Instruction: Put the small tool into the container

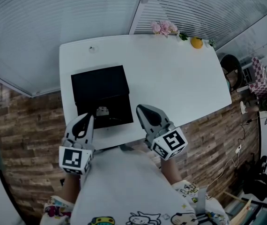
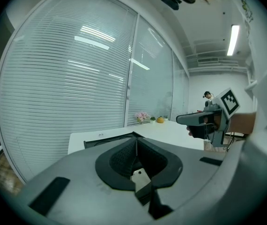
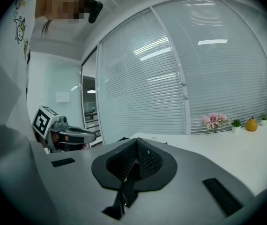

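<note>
A black container (image 1: 117,102) stands open on the white table (image 1: 171,78), at its front left, with the lid (image 1: 98,82) laid back behind it. A small silvery tool (image 1: 102,110) lies inside it near the front. My left gripper (image 1: 89,118) hovers at the container's front edge, jaws shut, a little left of the tool and apart from it. My right gripper (image 1: 141,108) hangs just right of the container, shut and empty. In the left gripper view the pads (image 2: 124,156) meet, and a pale metal bit shows at their base. In the right gripper view the right gripper (image 3: 137,144) holds nothing.
Pink flowers (image 1: 164,28), a small green plant (image 1: 183,35) and an orange fruit (image 1: 196,42) stand along the table's far edge by the window blinds. A tiny object (image 1: 92,48) lies at the far left. Brick-patterned floor surrounds the table.
</note>
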### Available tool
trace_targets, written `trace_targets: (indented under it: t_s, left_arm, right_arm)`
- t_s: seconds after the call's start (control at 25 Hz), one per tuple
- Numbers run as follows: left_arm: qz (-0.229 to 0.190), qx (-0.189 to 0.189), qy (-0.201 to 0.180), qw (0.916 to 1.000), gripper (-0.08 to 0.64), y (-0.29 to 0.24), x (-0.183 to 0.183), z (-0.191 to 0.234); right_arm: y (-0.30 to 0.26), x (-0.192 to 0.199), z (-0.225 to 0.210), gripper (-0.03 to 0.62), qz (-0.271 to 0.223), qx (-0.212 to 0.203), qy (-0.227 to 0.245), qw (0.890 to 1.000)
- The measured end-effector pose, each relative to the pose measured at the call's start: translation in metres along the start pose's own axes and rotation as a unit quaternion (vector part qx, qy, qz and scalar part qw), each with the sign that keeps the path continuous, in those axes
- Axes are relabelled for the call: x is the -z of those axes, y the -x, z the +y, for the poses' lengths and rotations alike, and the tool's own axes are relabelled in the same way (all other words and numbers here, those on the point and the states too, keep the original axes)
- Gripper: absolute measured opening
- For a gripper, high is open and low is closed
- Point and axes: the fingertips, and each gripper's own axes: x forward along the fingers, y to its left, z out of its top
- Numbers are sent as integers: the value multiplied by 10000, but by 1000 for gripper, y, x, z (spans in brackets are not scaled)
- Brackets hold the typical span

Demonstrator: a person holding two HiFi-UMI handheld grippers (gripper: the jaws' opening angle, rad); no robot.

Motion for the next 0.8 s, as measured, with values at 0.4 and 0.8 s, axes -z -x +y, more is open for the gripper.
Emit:
trace_targets:
  t_s: [0.4,0.8]
  left_arm:
    - [29,54,-147,9999,11,-1,2,1]
    - [-58,70,-113,9999,8,-4,-2,4]
  right_arm:
    - [0,4,-1,0,68,-7,35,10000]
    - [-4,6,6,0,80,-107,158,9998]
